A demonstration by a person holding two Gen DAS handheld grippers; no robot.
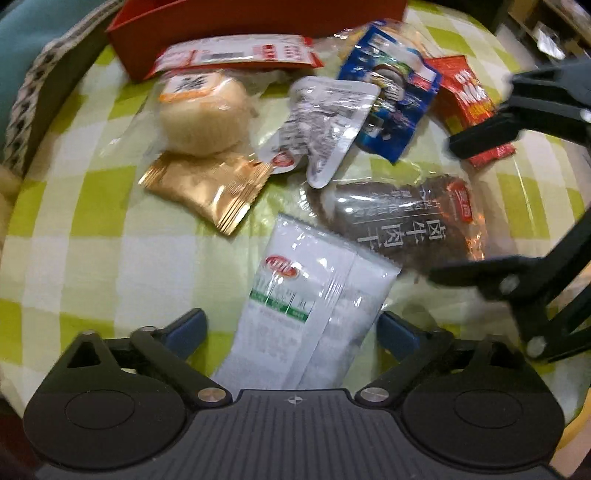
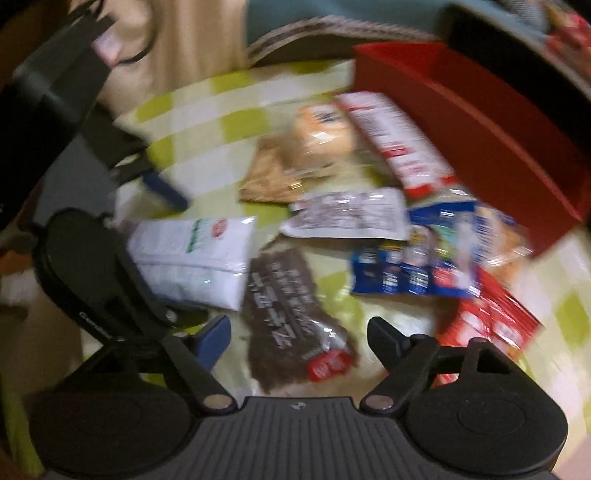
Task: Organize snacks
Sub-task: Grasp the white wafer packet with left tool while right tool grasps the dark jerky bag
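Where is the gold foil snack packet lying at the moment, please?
In the left wrist view the gold foil packet lies left of centre on the checked cloth, partly under the round pale bun.

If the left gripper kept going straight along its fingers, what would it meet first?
Most likely the white packet, which lies between the open left gripper fingers on the checked cloth. How far off it is is unclear.

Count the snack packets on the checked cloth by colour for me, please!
White: 2
Red and white: 1
Red: 1
Blue: 1
Gold: 1
Brown: 1
Clear, round bun: 1
Clear, under the blue one: 1
Total: 9
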